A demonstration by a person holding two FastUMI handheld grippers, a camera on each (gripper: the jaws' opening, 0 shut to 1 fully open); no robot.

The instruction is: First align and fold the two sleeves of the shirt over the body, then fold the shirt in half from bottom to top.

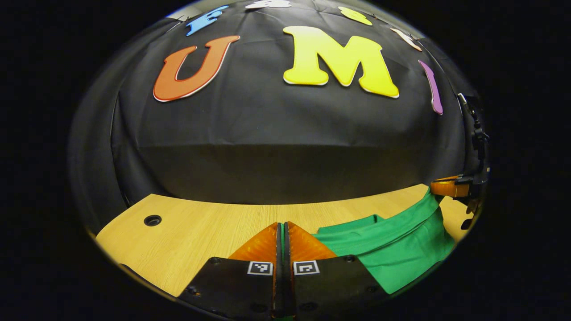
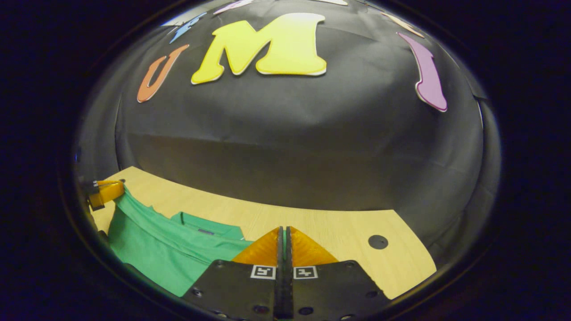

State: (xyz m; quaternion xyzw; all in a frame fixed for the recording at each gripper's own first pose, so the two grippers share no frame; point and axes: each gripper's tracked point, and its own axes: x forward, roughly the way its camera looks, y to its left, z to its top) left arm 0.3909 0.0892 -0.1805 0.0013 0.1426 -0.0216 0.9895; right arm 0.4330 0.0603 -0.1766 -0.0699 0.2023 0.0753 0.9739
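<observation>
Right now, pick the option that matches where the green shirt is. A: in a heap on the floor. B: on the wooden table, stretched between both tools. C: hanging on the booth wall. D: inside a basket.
B: the green shirt lies on the wooden table, with its cloth running from the left tool across to the right tool.

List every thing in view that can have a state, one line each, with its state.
Left gripper: shut on a thin edge of the shirt.
Right gripper: shut on a thin edge of the shirt.
Shirt: green, held up at two points, taut between the grippers, the rest draped on the table.
Table: wooden, bare beside the shirt.
</observation>
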